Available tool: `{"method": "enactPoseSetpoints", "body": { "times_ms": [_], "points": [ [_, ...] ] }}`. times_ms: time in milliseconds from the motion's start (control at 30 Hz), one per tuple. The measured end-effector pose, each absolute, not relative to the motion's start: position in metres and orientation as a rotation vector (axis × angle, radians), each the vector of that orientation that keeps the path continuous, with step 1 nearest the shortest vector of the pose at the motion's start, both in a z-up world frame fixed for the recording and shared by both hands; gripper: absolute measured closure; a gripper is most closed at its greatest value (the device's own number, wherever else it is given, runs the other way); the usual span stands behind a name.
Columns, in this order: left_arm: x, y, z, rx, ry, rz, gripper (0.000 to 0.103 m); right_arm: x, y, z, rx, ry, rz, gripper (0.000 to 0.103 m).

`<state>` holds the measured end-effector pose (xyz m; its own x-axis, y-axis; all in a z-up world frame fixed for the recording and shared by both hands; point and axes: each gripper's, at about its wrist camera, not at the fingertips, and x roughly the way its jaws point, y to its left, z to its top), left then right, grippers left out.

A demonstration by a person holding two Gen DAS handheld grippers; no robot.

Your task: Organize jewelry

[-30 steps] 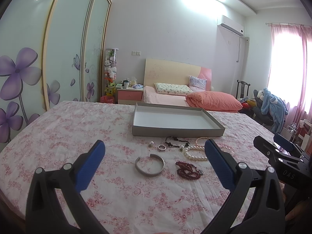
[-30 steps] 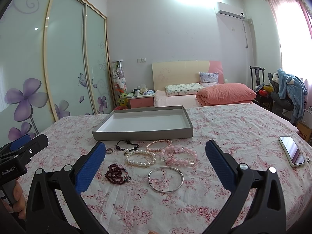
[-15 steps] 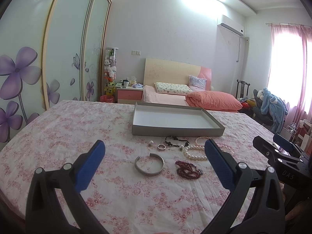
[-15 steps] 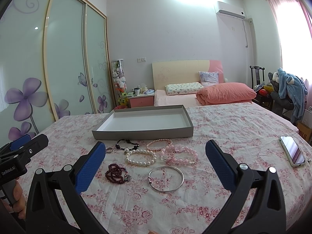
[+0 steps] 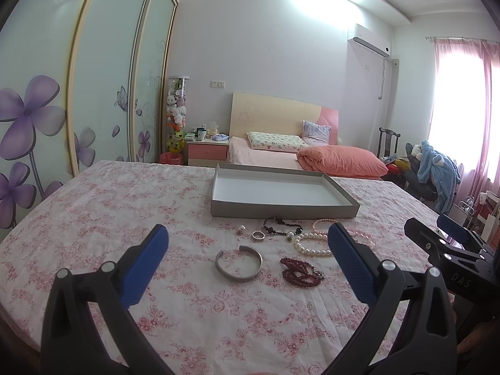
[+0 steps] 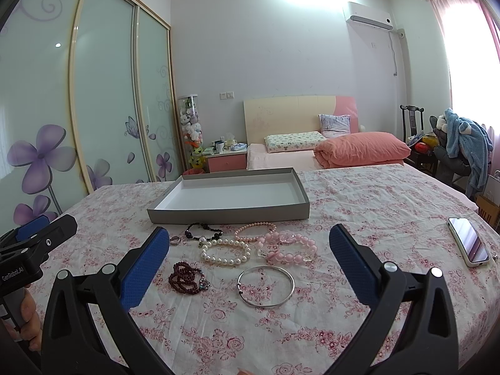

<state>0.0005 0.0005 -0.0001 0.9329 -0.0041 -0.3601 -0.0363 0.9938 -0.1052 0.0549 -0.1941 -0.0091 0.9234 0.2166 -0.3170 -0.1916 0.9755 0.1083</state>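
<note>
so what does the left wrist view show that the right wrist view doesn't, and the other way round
Only the left wrist view shows the open silver cuff and a small pearl earring.

Only the right wrist view shows the thin silver bangle, the chunky pink bead bracelet and the phone.

Both show the empty grey tray, the ring, white pearl bracelet and dark red beads, all on the floral cloth.

This is a bedroom in a home. A bed [image 6: 281, 159] with a pillow [image 6: 293, 141] and a pink quilt [image 6: 362, 148] stands by the far wall. A small pink nightstand [image 6: 225, 162] sits next to it. A big wardrobe [image 6: 93, 100] with purple flowers on its sliding doors fills one side. Soft toys [image 6: 192, 131] fill a tall clear tube. Pink curtains [image 5: 490, 118] hang at the bright window.
</note>
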Motion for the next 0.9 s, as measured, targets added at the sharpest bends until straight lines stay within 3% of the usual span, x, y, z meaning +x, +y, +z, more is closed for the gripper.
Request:
{"method": "enactPoseSetpoints", "body": {
  "times_ms": [900],
  "points": [
    [-0.0008,0.0001,-0.0034,-0.108,0.376,0.016,0.004,0.0564,-0.1915,-0.0084,0.076,0.34,0.21,0.002]
  ]
}}
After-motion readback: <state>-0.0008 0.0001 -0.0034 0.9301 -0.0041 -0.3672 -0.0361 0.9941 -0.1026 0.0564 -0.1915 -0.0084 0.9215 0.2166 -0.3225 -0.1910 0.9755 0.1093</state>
